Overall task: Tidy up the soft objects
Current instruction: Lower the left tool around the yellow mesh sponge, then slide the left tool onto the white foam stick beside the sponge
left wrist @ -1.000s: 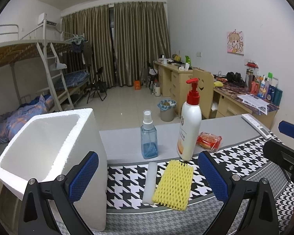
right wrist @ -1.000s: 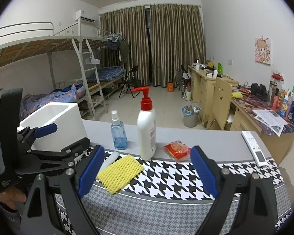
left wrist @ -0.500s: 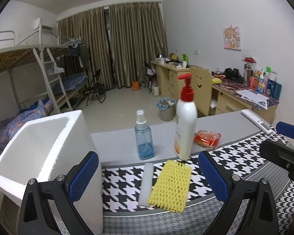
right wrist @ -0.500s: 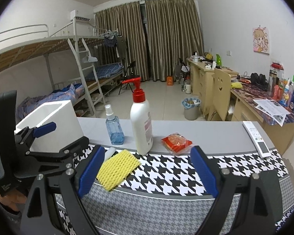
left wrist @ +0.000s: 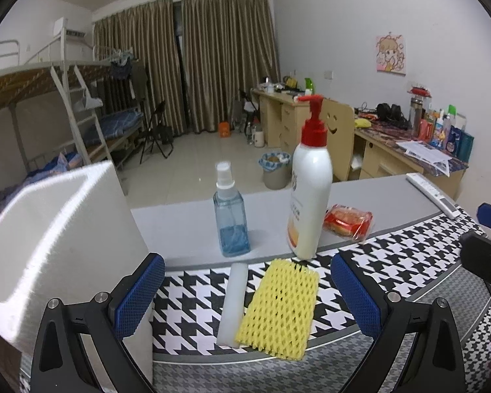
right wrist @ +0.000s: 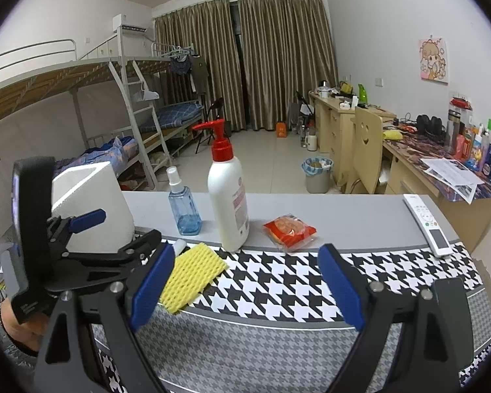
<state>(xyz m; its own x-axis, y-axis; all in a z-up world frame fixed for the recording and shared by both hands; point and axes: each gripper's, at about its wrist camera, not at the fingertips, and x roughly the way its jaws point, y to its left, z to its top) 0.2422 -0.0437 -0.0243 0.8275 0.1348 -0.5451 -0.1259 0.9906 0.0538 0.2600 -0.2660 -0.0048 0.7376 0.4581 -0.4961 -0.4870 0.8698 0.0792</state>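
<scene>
A yellow foam net sleeve (left wrist: 280,308) lies on the houndstooth cloth (left wrist: 392,262), with a white foam strip (left wrist: 234,301) against its left side. My left gripper (left wrist: 247,301) is open and empty, hovering just before them. A white foam box (left wrist: 49,235) stands at the left. In the right wrist view the yellow sleeve (right wrist: 193,275) sits left of my open, empty right gripper (right wrist: 247,288), and the left gripper (right wrist: 81,245) shows beside the box (right wrist: 91,206).
A white pump bottle (left wrist: 311,196), a blue spray bottle (left wrist: 230,222) and a red snack packet (left wrist: 348,221) stand on the grey table behind the cloth. A white remote (right wrist: 427,224) lies at the right. Bunk bed and desks are behind.
Both grippers have shifted slightly; the view tilted up a little and the bottles sit a bit further left in frame. Both stay open.
</scene>
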